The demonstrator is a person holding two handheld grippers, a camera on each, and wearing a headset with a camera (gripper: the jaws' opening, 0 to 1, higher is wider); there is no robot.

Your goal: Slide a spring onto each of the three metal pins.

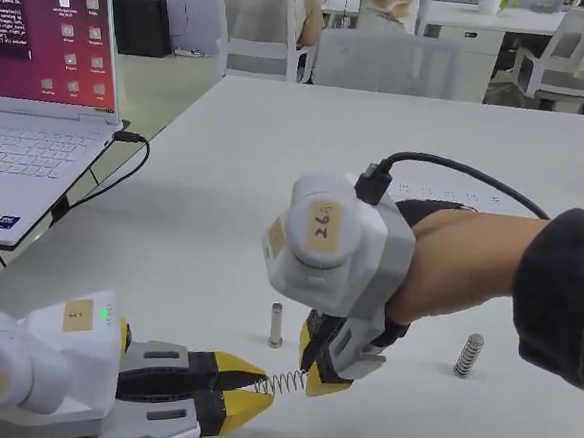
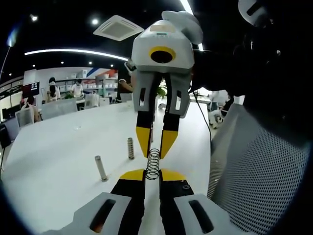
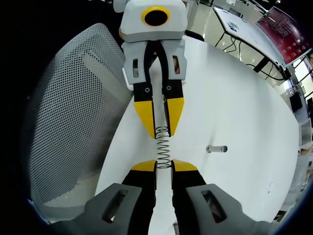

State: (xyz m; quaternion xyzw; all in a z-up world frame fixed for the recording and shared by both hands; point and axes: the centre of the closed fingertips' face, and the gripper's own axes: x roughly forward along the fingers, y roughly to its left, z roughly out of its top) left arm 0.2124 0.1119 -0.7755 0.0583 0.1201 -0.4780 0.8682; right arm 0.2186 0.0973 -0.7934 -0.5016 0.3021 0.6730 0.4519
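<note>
Spring (image 1: pixel 280 383) horiz. betw. fingers (image 1: pixel 237 368); bare pin (image 1: pixel 275 324) upright nearby; 2nd spring (image 1: pixel 468 355) apart

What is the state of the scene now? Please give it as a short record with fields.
left gripper: shut on one end of the spring
right gripper: shut on its other end
bare pin: upright on the table, beyond the held spring
second spring: stands apart; pin inside, cannot tell
laptop: open, at the table's far left edge

Metal spring (image 1: pixel 280 383) (shiny), matt smooth table (image 1: pixel 219 184)
</note>
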